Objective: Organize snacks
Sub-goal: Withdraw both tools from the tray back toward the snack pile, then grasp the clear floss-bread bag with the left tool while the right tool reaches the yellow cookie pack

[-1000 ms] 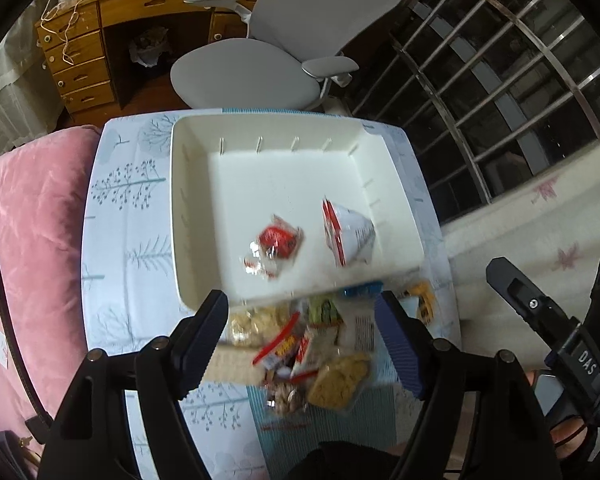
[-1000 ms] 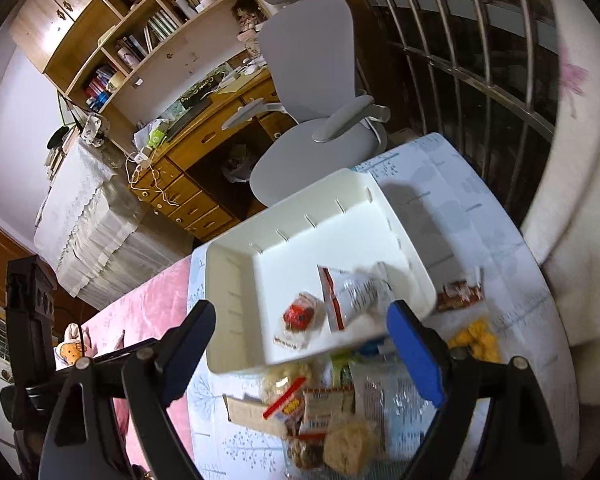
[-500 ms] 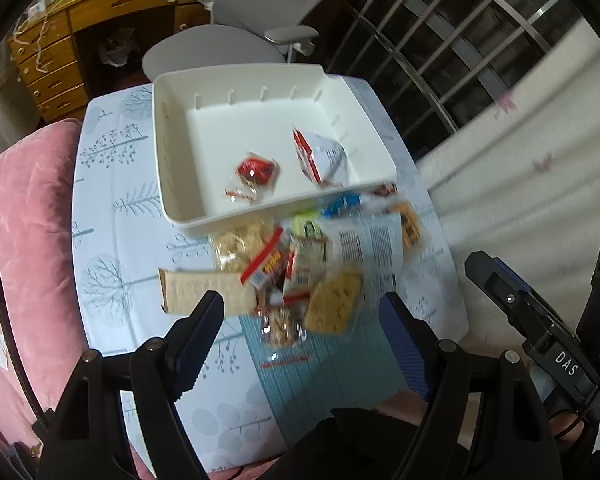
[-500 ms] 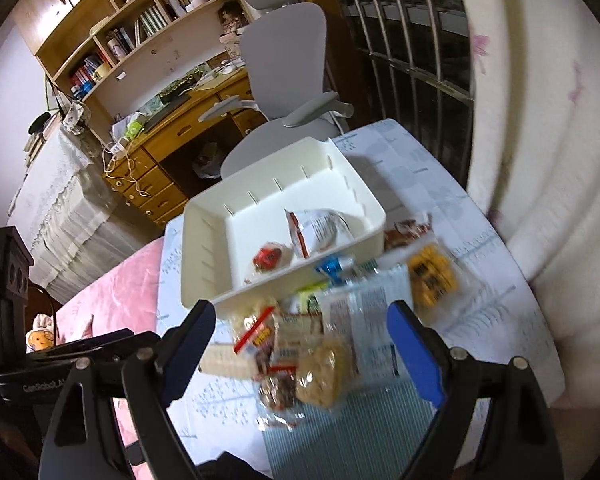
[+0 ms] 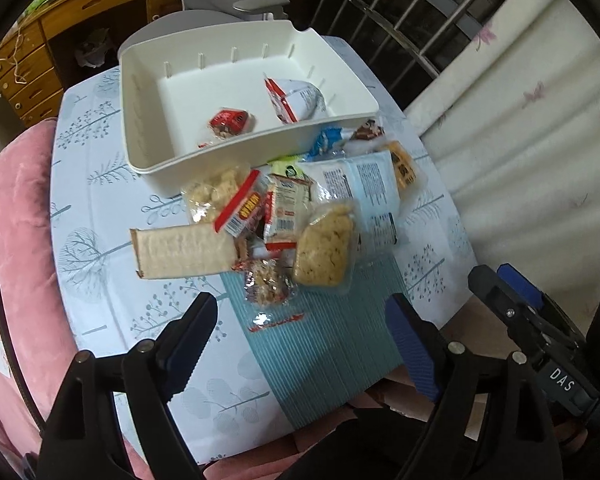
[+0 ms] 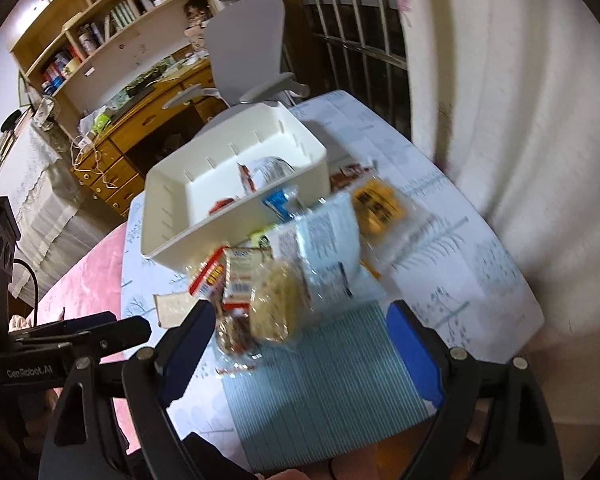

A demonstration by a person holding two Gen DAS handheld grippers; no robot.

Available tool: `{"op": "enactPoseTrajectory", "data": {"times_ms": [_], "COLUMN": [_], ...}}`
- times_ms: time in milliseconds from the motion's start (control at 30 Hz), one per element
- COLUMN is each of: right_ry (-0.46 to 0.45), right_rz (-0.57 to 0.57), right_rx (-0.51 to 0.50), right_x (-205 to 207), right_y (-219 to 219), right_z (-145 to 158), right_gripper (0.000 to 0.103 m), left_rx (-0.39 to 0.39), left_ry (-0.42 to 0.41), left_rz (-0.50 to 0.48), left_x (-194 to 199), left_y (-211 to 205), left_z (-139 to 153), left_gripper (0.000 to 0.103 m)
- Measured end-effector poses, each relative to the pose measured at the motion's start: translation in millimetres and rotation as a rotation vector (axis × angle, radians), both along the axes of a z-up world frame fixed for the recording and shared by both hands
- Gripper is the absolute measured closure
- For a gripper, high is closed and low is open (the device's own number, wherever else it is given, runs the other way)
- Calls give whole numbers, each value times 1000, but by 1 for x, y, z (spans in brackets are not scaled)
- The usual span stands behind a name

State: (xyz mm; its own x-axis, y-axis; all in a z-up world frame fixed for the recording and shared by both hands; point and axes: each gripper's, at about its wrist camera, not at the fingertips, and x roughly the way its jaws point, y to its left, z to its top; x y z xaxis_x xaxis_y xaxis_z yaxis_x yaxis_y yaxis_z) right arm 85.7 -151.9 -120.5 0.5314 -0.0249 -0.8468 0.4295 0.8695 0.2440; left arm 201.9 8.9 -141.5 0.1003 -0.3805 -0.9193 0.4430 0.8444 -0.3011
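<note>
A white bin [image 5: 148, 80] [image 6: 168, 216] stands at the far side of the small table and holds a red snack packet [image 5: 230, 122] and a white-and-red bag [image 5: 296, 98]. In front of it lies a heap of several snack packets [image 5: 284, 216] [image 6: 284, 264], among them a long cracker pack [image 5: 180, 250], a rice-cake pack [image 5: 328, 248] and a yellow packet [image 6: 376, 204]. My left gripper [image 5: 300, 332] hovers over the near table edge, its jaws opening, nothing between them. My right gripper [image 6: 300, 336] is open and empty, just short of the heap.
A teal ribbed mat [image 5: 324, 344] covers the near table edge. A pink cushion [image 5: 8, 240] lies to the left, a grey office chair [image 6: 252, 60] and wooden desk [image 6: 140, 128] stand behind the table, a white curtain [image 6: 520, 120] hangs at right.
Both grippers have drawn back from over the bin toward the near table edge, so the snack heap and mat came into view. The left jaws have spread a little wider.
</note>
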Motion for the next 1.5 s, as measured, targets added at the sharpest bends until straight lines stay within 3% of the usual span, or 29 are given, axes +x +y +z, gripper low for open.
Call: {"op": "enactPoseTrajectory", "data": {"times_ms": [167, 400, 567, 700, 1033, 1367, 1500], "right_ry": [17, 49, 69, 81, 95, 70, 47], "right_rz": [-5, 53, 141, 234, 459, 646, 681], "right_rx": [-17, -19, -57, -99, -144, -230, -281], "right_x": [-9, -9, 3, 19, 63, 92, 103], "right_y": [-15, -47, -72, -88, -113, -111, -108], "right_z": [-11, -28, -43, -55, -92, -133, -141], "right_gripper": [15, 15, 15, 15, 15, 15, 15], "left_rx": [18, 50, 131, 142, 179, 156, 149], "left_ry": [5, 41, 117, 178, 171, 139, 166], "left_rz": [-3, 71, 146, 217, 387, 455, 480], "left_x": [-7, -5, -2, -1, 10, 26, 35], "left_y": [-16, -41, -60, -73, -86, -89, -89], "left_z": [-10, -31, -55, -70, -97, -122, -134], "left_gripper": [18, 18, 18, 18, 18, 18, 18]}}
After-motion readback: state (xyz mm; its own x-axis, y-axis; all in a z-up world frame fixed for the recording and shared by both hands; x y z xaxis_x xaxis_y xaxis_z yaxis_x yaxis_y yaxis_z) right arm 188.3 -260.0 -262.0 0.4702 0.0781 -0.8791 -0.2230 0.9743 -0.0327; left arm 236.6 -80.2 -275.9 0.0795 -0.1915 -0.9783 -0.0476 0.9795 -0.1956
